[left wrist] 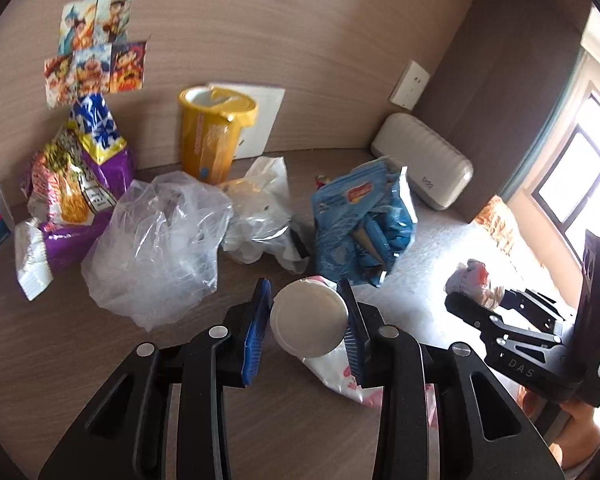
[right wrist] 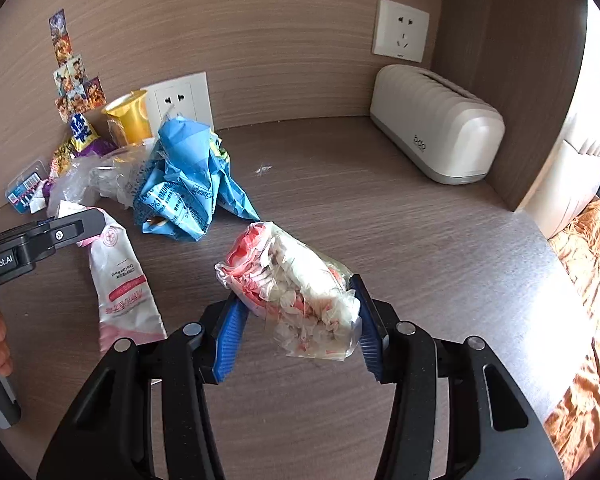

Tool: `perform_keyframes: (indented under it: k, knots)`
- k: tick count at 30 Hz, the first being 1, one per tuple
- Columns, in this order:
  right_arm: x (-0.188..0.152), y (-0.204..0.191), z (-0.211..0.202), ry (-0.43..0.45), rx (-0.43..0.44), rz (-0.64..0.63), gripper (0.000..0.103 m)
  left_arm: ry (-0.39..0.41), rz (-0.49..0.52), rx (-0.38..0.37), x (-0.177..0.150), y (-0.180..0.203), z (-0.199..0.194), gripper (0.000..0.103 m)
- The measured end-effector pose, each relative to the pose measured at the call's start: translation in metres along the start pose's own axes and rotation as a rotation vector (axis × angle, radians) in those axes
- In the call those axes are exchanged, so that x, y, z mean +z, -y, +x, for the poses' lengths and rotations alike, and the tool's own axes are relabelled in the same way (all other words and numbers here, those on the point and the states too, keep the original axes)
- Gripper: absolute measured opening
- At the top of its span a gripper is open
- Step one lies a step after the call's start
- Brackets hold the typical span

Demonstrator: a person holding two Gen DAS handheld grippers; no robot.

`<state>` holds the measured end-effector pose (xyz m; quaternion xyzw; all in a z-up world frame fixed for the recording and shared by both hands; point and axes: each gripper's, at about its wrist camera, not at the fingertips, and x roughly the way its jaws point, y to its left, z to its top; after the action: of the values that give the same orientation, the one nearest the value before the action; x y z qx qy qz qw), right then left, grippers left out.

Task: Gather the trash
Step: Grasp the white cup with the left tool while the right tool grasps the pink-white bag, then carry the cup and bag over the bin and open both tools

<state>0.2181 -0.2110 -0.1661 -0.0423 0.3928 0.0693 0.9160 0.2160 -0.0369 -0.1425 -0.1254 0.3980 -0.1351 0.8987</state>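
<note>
Meanwhile, the left gripper (left wrist: 306, 326) has its blue pads clamped on a white-and-pink tube (left wrist: 308, 322), cap end toward the camera, lifted just off the wooden desk (left wrist: 100, 360). At three o'clock from it, the right gripper (right wrist: 296, 322) squeezes a crumpled clear bag of pink-and-white scraps (right wrist: 296, 284). Beyond, at twelve o'clock, lies a crushed blue snack bag (left wrist: 360, 224); at ten o'clock sit clear plastic bags (left wrist: 160, 240), a purple snack bag (left wrist: 76, 184) and a yellow cup (left wrist: 212, 132). At one o'clock, a white ribbed box (right wrist: 436, 124) stands in the corner.
</note>
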Motion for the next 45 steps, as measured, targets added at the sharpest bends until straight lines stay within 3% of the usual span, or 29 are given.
perform_keyframes:
  k: [11, 23, 29, 35, 45]
  knots:
    - [-0.012, 0.025, -0.053, 0.063, -0.005, 0.043, 0.051, 0.016, 0.064, -0.062, -0.009, 0.047, -0.047, 0.034]
    - [-0.084, 0.090, -0.137, 0.080, -0.068, 0.138, 0.051, -0.053, 0.247, -0.223, -0.065, 0.170, -0.056, 0.034]
    - [-0.140, 0.127, -0.165, 0.034, -0.116, 0.226, 0.051, -0.131, 0.356, -0.329, -0.116, 0.239, -0.046, 0.034]
    - [-0.196, 0.159, -0.175, -0.017, -0.149, 0.335, 0.051, -0.227, 0.447, -0.410, -0.174, 0.284, -0.019, 0.034]
    - [-0.287, 0.191, -0.127, -0.137, -0.144, 0.489, 0.051, -0.368, 0.608, -0.473, -0.282, 0.316, 0.066, 0.034]
